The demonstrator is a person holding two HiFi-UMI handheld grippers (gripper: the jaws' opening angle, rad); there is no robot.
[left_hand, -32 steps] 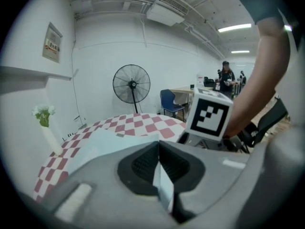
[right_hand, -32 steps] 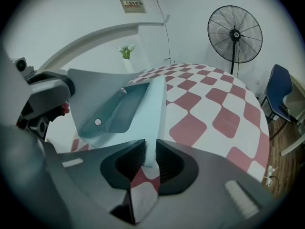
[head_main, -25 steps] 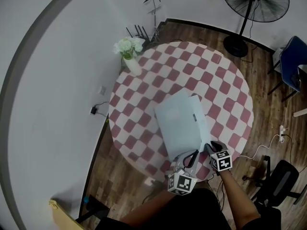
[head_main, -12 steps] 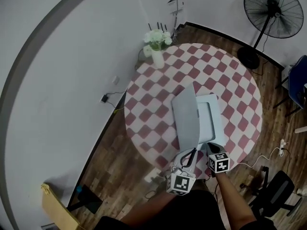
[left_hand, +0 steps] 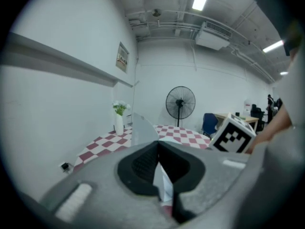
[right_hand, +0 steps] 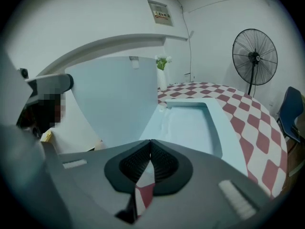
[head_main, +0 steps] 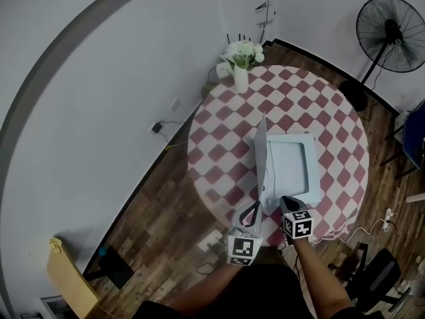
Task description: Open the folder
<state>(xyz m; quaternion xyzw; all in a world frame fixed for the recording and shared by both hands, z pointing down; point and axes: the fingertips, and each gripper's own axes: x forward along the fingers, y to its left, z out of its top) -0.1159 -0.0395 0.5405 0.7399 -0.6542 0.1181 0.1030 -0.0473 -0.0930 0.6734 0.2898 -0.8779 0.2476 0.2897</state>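
Note:
A pale blue folder lies on the round red-and-white checked table point(head_main: 219, 151). Its base point(head_main: 292, 168) is flat, and its cover point(head_main: 261, 158) stands nearly upright along the left side. My left gripper point(head_main: 255, 207) is shut on the cover's near edge; in the left gripper view the thin sheet point(left_hand: 161, 178) runs between the jaws of the left gripper point(left_hand: 158, 142). My right gripper point(head_main: 285, 200) is shut at the base's near edge. In the right gripper view the base point(right_hand: 188, 123) meets the closed tips of the right gripper point(right_hand: 150, 141), with the cover point(right_hand: 114, 99) to the left.
A white vase of flowers point(head_main: 241, 62) stands at the table's far edge. A standing fan point(head_main: 392, 28) is at the back right, a blue chair point(head_main: 417, 131) at the right edge and an office chair point(head_main: 372, 271) at the bottom right. A cardboard box point(head_main: 63, 274) sits on the floor at the left.
The cover has swung up from lying almost flat on the base to standing nearly upright, with the left gripper still on its edge. Both grippers have shifted along the table's near edge.

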